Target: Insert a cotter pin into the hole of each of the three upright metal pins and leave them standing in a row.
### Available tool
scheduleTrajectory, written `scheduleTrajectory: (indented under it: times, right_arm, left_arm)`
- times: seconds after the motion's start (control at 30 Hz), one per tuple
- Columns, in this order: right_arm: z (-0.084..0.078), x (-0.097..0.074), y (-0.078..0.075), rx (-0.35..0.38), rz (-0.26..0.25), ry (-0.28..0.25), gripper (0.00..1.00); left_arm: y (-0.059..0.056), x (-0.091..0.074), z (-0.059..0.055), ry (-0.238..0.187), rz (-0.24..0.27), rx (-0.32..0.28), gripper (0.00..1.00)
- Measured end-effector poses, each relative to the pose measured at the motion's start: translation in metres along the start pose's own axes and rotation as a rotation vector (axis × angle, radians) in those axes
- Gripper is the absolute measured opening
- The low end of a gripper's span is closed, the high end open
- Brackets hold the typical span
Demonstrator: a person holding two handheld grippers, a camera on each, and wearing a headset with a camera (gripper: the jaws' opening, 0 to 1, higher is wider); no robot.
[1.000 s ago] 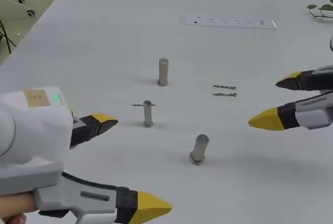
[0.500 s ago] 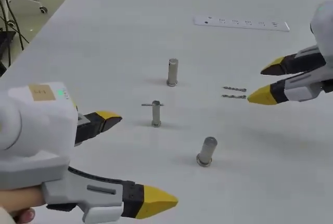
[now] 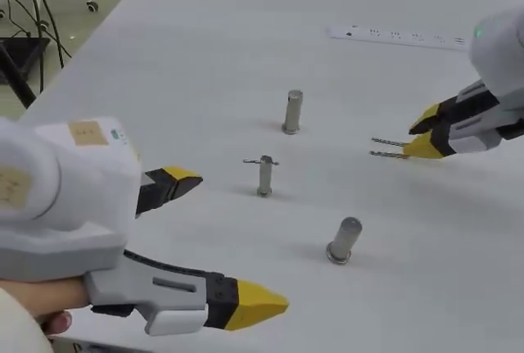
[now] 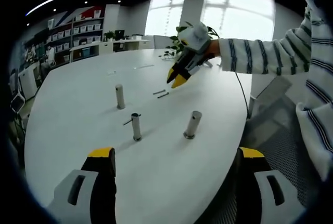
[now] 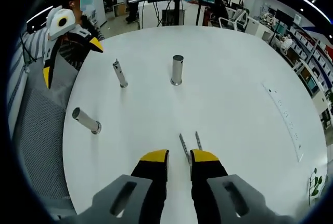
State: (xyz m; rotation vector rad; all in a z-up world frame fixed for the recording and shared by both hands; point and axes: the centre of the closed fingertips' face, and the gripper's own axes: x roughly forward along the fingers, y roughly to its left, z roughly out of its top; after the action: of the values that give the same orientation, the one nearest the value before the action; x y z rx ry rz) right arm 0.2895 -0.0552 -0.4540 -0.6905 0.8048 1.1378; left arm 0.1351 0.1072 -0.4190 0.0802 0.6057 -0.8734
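- White counter, broad and bare at its near left part.
- White power strip, flat at the counter's far side.
- Black cables on the floor, left of the counter.
- Shelves along the far wall.

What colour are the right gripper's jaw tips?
Yellow on the right gripper, clearest in the right gripper view.

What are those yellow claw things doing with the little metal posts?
A person holds a gripper in each hand at a white table. Three metal pins stand on it: the far pin, the middle pin and the near pin. The middle one already has a cotter pin through it. The right gripper, jaws slightly apart, is at the two loose cotter pins lying on the table. The left gripper hovers open and holds nothing.
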Motion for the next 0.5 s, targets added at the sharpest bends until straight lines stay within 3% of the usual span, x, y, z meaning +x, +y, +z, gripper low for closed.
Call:
scheduleTrajectory:
  times: [0.33,0.5]
  right_arm:
    - [-0.01,0.024,-0.003,-0.002,0.057,0.063,0.08]
    - [-0.018,0.032,-0.01,-0.027,0.053,0.111,0.08]
  left_arm:
    - [0.0,-0.001,0.001,-0.004,-0.003,-0.003,0.95]
    - [-0.003,-0.001,0.0,0.007,-0.013,0.0,0.95]
